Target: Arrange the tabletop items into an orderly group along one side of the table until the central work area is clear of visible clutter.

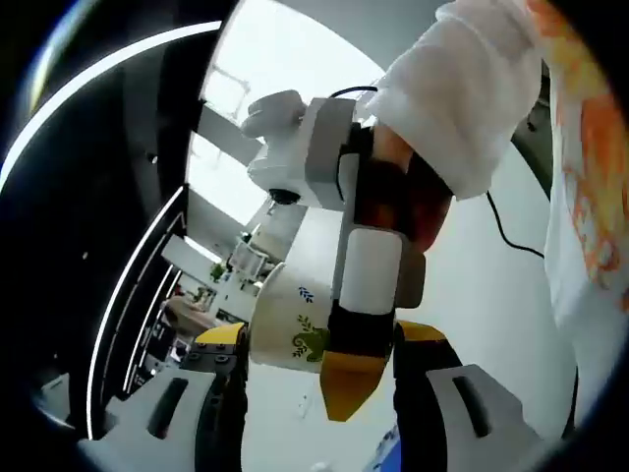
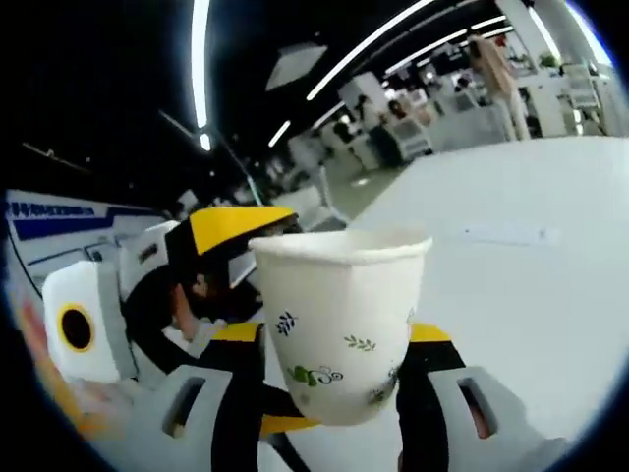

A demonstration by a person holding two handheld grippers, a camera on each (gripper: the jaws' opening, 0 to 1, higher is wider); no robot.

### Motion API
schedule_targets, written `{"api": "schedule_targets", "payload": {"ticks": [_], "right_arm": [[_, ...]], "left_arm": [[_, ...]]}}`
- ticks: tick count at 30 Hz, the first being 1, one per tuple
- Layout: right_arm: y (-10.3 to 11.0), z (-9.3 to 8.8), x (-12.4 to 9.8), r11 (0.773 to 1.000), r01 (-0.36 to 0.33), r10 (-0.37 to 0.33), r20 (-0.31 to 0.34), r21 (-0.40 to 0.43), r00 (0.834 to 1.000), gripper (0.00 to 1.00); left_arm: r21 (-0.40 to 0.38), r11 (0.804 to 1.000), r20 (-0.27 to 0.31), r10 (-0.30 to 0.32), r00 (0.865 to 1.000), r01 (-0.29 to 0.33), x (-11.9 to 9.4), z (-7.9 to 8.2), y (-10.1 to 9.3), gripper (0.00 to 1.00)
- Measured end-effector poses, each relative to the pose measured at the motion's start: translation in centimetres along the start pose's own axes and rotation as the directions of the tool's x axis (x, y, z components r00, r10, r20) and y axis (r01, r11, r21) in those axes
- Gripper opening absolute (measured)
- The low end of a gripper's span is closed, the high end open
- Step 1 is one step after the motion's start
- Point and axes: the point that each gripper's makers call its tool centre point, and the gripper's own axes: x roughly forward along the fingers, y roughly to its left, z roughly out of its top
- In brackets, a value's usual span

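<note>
The right gripper [image 2: 334, 393] is clamped on a paper cup [image 2: 339, 320], which stands upright between its jaws, mouth up, above the white table [image 2: 531, 285]. The left gripper [image 1: 319, 393] sits just beside it; whether its jaws grip anything cannot be told, though the same cup [image 1: 290, 324] lies between them.

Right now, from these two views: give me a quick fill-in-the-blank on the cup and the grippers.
1. The paper cup sits between the jaws of the ____ gripper.
2. The leaf print on the cup is mostly ____ in colour.
3. In the right gripper view, the cup's open mouth faces ____.
4. The table beyond the cup is ____ in colour.

Missing words: right; green; up; white
</note>
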Motion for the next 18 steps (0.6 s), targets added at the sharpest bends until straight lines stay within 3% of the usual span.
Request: {"api": "schedule_targets", "payload": {"ticks": [3, 7, 8, 10, 12, 13, 15, 18], "right_arm": [[0.0, 0.0, -0.2, 0.999, -0.023, 0.023, 0.006, 0.023, 1.0, 0.43], [-0.2, 0.0, -0.3, 1.0, -0.02, 0.02, 0.001, -0.01, 1.0, 0.42], [-0.3, 0.0, -0.3, 1.0, -0.016, 0.016, 0.005, -0.018, 1.0, 0.42], [-0.4, 0.5, -0.7, 1.0, -0.016, 0.017, 0.033, -0.025, 0.999, 0.42], [-0.6, 1.1, -1.1, 0.999, -0.006, 0.008, 0.06, -0.037, 0.998, 0.42], [-0.8, 1.3, -1.2, 0.999, 0.001, 0.002, 0.069, -0.043, 0.998, 0.42], [-1.1, 2.0, -1.7, 0.999, 0.006, 0.0, 0.1, -0.054, 0.995, 0.42], [-1.3, 3.4, -2.4, 0.998, 0.005, 0.004, 0.163, -0.056, 0.987, 0.42]], "left_arm": [[-0.004, 1.0, -0.002, 0.002, 1.0, -0.002, 0.1, 0.0, 0.0, 0.59], [-0.001, 1.0, 0.001, -0.013, 1.0, 0.013, 0.3, 0.1, -0.2, 0.59], [-0.013, 1.0, 0.008, -0.021, 1.0, 0.021, 0.4, 0.1, -0.1, 0.59], [-0.114, 0.993, 0.043, -0.014, 0.999, 0.019, 0.2, 0.4, 0.2, 0.59], [-0.253, 0.966, 0.108, -0.025, 0.994, 0.051, -0.2, 0.9, 0.7, 0.59], [-0.346, 0.936, 0.124, -0.023, 0.992, 0.065, -0.5, 0.8, 1.0, 0.6], [-0.431, 0.897, 0.192, -0.018, 0.981, 0.101, -1.1, 1.3, 1.6, 0.6], [-0.496, 0.86, 0.247, 0.011, 0.969, 0.117, -1.6, 1.8, 2.5, 0.6]]}}
